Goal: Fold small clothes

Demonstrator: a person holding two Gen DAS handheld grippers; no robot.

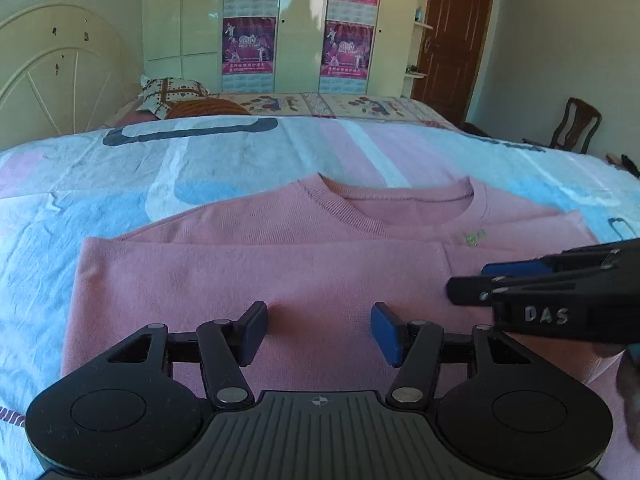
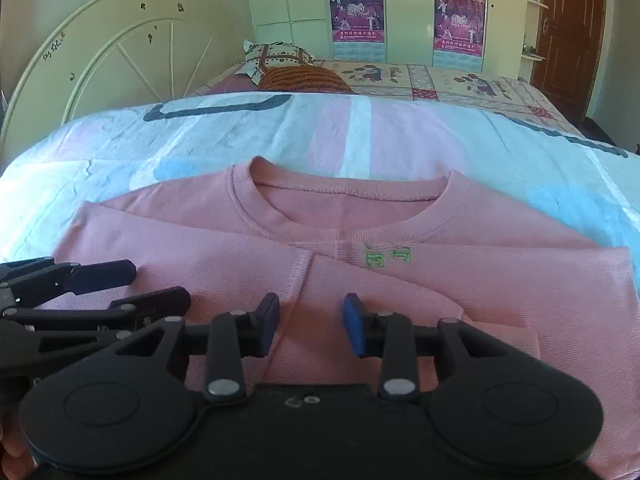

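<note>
I saw a pastel patchwork bedsheet [image 1: 120,208] covering the bed, a cream arched headboard [image 2: 120,52], a patterned pillow [image 2: 276,56], purple calendar posters [image 1: 248,52] on wardrobe doors, a brown door [image 1: 452,40], a wooden chair [image 1: 576,128]

The bedsheet [image 1: 100,184] lies bare around the pink sweater [image 1: 248,268]; pillows [image 2: 280,58] and headboard [image 2: 132,52] stand far beyond.

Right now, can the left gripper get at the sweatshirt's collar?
Probably yes. The left gripper hovers open over the folded pink sweatshirt, and only flat cloth lies between it and the collar; the right gripper sits off to the side.
</note>
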